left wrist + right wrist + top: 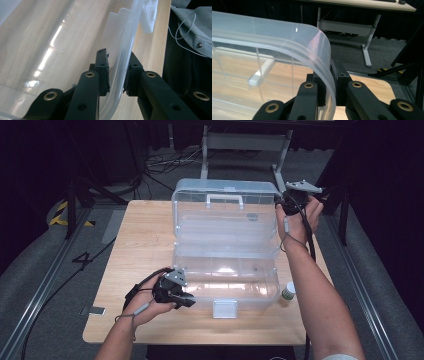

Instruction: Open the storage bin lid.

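While both hand-held grippers (pixel 189 301) (pixel 278 200) clamp its walls, the clear plastic box (pixel 225 270) stands open.

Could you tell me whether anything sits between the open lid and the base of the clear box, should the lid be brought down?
Nothing visible does: the base looks empty under the lid. The small bottle stands outside it, to the right.

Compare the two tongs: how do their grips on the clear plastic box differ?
The left tongs pinch the front wall of the box base, near the table edge; the right tongs clamp the raised lid's far corner rim, higher up. Left points sideways; right points leftward. Both are shut on clear plastic.
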{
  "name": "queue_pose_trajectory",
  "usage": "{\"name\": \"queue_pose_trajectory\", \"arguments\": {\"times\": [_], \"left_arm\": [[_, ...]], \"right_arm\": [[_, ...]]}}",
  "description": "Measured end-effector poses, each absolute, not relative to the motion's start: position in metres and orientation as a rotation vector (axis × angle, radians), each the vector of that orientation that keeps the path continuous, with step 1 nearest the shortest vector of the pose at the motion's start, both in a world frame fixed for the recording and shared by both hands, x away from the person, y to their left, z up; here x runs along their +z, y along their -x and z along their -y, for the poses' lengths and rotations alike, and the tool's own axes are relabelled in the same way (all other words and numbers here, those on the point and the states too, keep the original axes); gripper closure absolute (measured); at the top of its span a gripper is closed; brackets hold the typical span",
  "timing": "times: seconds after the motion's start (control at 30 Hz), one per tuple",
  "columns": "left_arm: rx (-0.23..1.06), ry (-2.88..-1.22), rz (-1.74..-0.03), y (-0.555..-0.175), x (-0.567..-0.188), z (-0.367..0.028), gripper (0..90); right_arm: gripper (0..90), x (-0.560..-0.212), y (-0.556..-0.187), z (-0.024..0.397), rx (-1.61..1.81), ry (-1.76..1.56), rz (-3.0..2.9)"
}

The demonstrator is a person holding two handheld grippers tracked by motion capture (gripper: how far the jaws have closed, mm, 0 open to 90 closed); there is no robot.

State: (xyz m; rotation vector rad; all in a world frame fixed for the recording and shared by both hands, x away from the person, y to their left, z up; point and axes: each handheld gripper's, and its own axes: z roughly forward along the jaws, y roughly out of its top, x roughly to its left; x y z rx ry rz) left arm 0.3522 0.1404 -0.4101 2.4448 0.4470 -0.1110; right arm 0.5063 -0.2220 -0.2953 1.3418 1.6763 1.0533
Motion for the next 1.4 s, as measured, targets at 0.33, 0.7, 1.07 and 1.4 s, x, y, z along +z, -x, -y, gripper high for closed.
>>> {"name": "queue_pose_trajectory", "arguments": {"times": [0.33,0.7,1.07,1.4], "left_arm": [[-0.111,-2.448,-0.445,-0.352,-0.41,-0.14,77.0],[-0.116,-2.448,-0.445,-0.353,-0.41,-0.14,77.0],[-0.116,-2.442,-0.446,-0.353,-0.41,-0.141,77.0],[-0.125,-2.443,-0.438,-0.354,-0.41,-0.141,77.1]], "right_arm": [[84.3,-0.298,-0.521,0.222,1.051,-1.387,-1.699],[83.9,-0.301,-0.535,0.225,1.061,-1.416,-1.731],[83.8,-0.306,-0.545,0.227,1.073,-1.431,-1.741],[83.9,-0.314,-0.555,0.228,1.089,-1.44,-1.735]]}}
